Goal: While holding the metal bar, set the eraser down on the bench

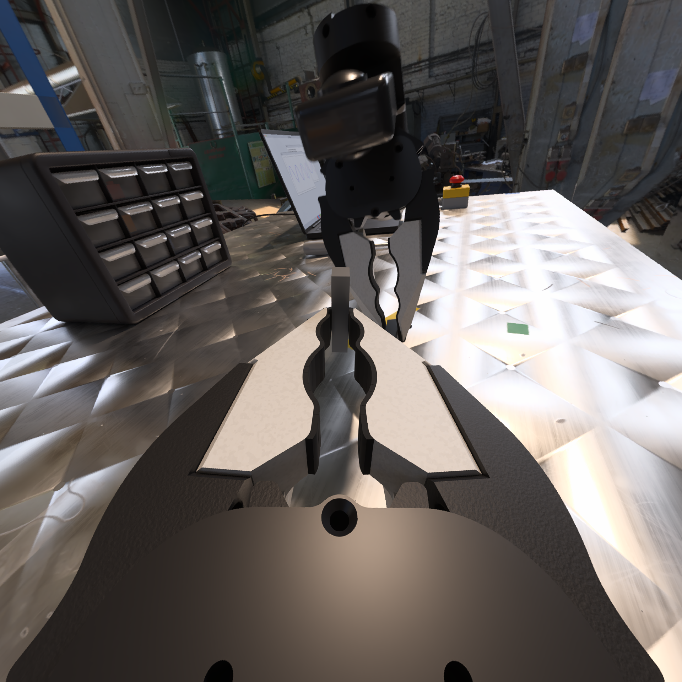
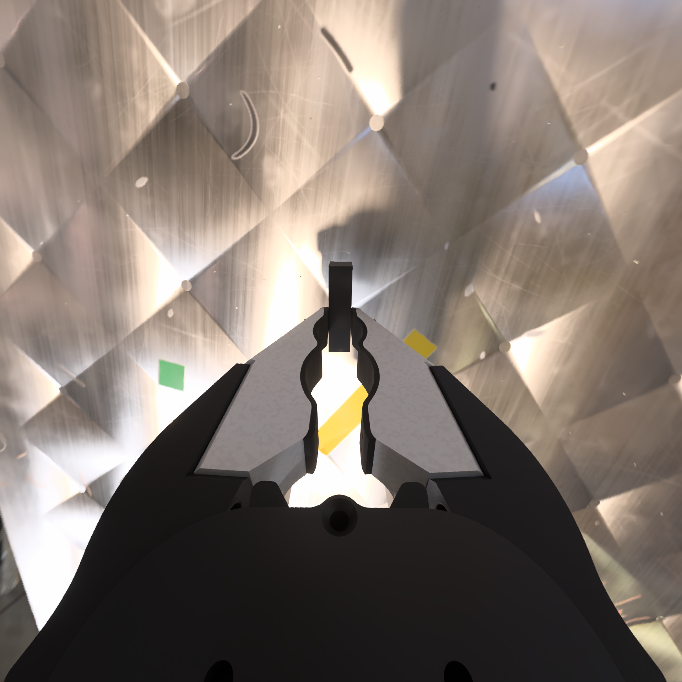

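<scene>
My left gripper (image 1: 340, 313) is shut on a light grey metal bar (image 1: 340, 306), which stands upright between the fingertips above the steel bench (image 1: 553, 369). My right gripper (image 2: 339, 313) is shut on a small dark block, the eraser (image 2: 339, 295), held at the fingertips above the bench (image 2: 147, 221). In the left wrist view the right gripper (image 1: 396, 328) points down just right of and behind the bar, its tips close to the bench. The eraser cannot be made out there.
A yellow patch (image 2: 343, 420) lies on the bench under the right gripper, a green patch (image 2: 171, 374) nearby. A dark drawer cabinet (image 1: 110, 228) stands at the left, a laptop (image 1: 291, 177) behind, a yellow box with a red button (image 1: 456, 192) at the back.
</scene>
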